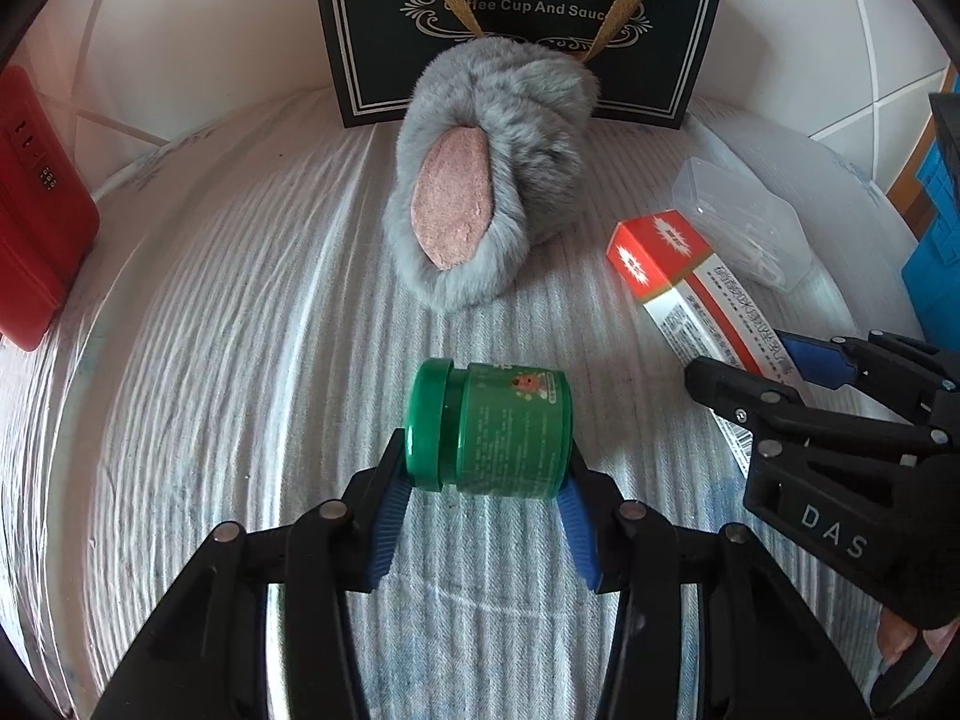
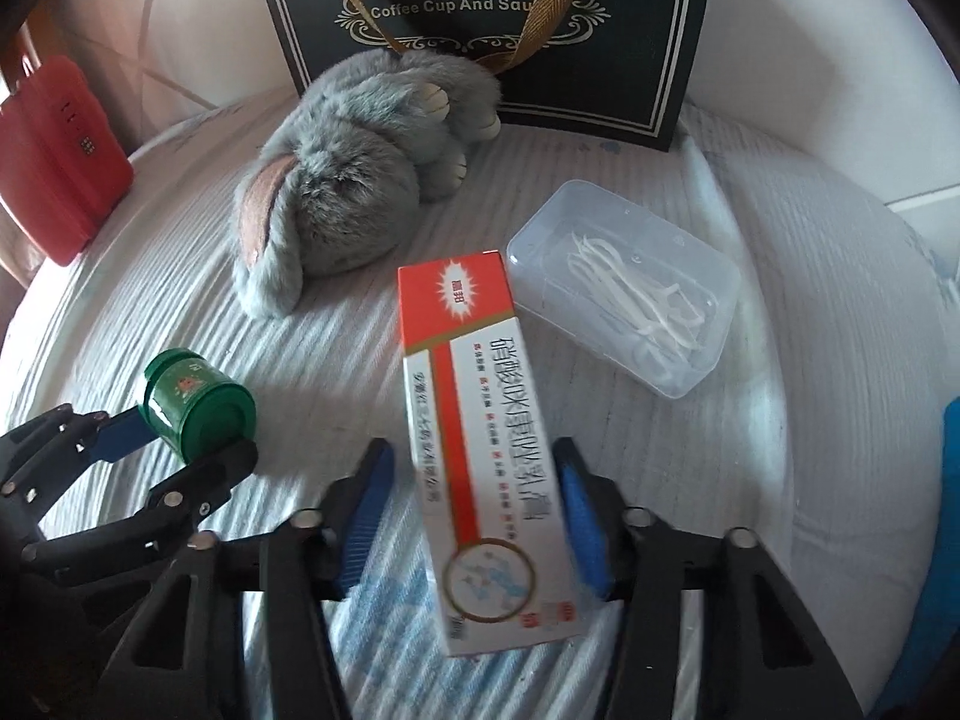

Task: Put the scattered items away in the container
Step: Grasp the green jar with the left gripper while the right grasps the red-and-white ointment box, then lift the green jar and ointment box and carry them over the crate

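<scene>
Left wrist view: the left gripper [image 1: 486, 498] clamps a green plastic jar [image 1: 487, 429], lying on its side, between its blue ribbed pads. The right gripper [image 2: 474, 516] is closed around a red-and-white cardboard carton [image 2: 480, 420]; a narrow gap shows at the left pad, so firm contact cannot be confirmed. Nothing appears stowed yet. The black paper gift bag [image 2: 480, 30], glossy, gold-handled, stands at the rear, probably the container. A furry grey plush rabbit [image 2: 354, 192] and a clear rigid floss-pick box [image 2: 624, 282] rest on the ribbed white cloth [image 1: 240, 330], along with a red case [image 1: 36, 204].
</scene>
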`<state>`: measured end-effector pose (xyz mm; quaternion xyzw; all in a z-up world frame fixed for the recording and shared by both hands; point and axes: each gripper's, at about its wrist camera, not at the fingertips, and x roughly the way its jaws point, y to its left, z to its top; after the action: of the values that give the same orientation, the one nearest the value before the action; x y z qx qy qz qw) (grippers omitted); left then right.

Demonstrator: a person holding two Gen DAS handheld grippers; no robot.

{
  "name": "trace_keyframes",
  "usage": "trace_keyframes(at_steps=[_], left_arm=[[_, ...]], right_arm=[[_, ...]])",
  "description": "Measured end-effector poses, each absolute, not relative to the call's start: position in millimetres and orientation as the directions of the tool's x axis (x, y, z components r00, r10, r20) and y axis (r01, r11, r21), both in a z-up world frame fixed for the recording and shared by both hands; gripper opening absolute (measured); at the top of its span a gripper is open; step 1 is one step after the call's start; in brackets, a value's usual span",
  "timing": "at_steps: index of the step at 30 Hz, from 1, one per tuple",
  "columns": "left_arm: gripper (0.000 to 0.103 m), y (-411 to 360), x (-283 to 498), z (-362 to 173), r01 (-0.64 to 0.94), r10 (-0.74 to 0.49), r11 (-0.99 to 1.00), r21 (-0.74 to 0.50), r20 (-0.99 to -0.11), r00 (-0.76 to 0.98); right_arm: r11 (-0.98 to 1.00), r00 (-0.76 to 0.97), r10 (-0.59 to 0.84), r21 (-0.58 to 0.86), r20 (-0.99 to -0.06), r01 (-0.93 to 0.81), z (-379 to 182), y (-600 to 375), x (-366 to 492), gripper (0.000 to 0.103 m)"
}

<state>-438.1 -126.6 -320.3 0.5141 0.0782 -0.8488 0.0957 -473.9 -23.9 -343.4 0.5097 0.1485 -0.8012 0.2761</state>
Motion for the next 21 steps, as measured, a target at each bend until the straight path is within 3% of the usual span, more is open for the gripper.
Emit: trace_keyframes(at_steps=[10,21], left_arm=[[0.045,-134,-390,-273,0.273,-0.109,-0.961,-0.039,-0.855,-0.506],[0.045,-140,-285,-168,0.289,-0.140,-0.955,-0.071,-0.748,-0.649]], right_arm=[[-0.804,-0.294,-0.334,0.108,-0.896,0.584,-311,-8,-428,0.041],[-0.793,-0.408,-0.405,0.092,-0.818,0.602,-202,3,-332,0.041]])
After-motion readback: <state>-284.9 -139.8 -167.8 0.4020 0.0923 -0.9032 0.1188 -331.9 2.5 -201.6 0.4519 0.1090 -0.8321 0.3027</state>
